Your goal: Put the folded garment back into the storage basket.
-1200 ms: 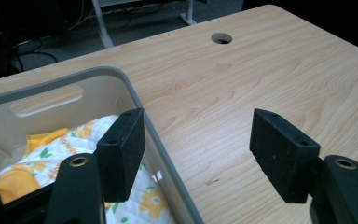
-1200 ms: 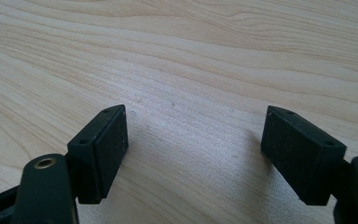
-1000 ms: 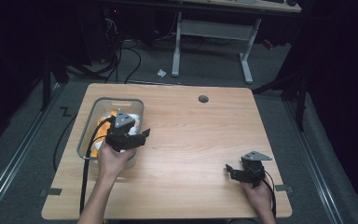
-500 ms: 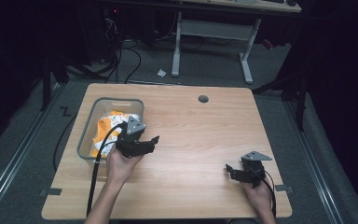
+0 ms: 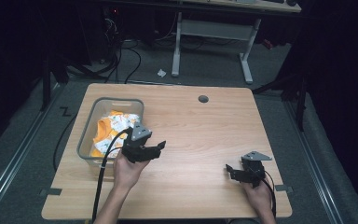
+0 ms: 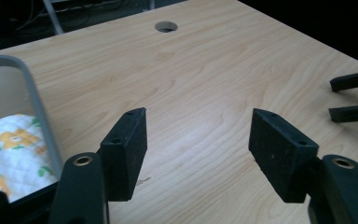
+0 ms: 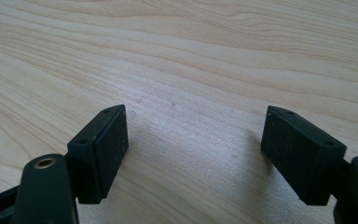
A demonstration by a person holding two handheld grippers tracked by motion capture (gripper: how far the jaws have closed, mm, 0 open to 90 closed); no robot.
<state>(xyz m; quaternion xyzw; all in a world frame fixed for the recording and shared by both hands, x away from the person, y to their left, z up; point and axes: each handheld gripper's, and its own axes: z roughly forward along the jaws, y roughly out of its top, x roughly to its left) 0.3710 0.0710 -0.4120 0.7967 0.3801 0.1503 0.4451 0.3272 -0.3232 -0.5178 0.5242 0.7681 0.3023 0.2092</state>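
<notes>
The cloth lay crumpled inside a clear plastic bin with a grey rim — an orange garment bunched with white fabric printed in small orange flowers and green leaves, its quilted surface plain in the left gripper view. The bin sat at about nine o'clock on the table, close to its left edge. The left gripper hovered just beside the bin's right wall, jaws spread wide with nothing between them, pointing across bare wood toward three o'clock. The right gripper rested near five o'clock, well apart from the bin, its jaws also parted and empty over the tabletop. The table was pale wood with visible grain and a round cable hole near twelve o'clock. Around it the room was dark — grey floor, loose black cables, and a white-legged desk frame beyond the far edge.
</notes>
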